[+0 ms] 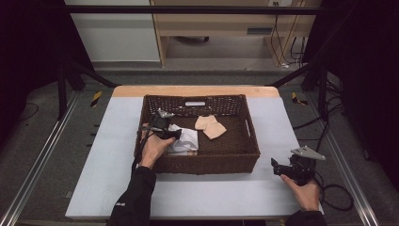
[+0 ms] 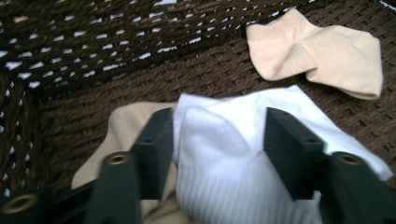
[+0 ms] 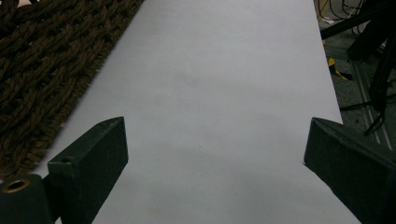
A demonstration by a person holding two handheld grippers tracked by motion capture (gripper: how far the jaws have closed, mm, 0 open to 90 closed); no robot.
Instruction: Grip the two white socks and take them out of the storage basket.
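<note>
Woven dark-brown wicker basket on pale grey table top, w/ socks inside. Left gripper reaching into basket's left half, held by left hand. Seen thru left gripper view: white ribbed sock lying between the two black jaws, bunched up, jaws standing wide either side of it, pads just beside the fabric but not squeezing; released, not grasping. Beige flat sock under and beside the left-hand jaw, partly hidden by white sock. Peach folded sock pair ahead of jaws and off to the right-hand jaw's side, well apart from both, flat on basket floor. Basket wall rising beyond jaw tips, light spots thru the weave.

Same things in high view: white ribbed sock right at left gripper's tips, peach folded sock pair further on, near basket's middle.

Right gripper low over bare table, outside basket, just off its near right corner, in right hand. Right gripper view: jaws spread wide, nothing between, only table surface ahead; basket's outer weave beyond left-hand jaw, not touching.
</note>
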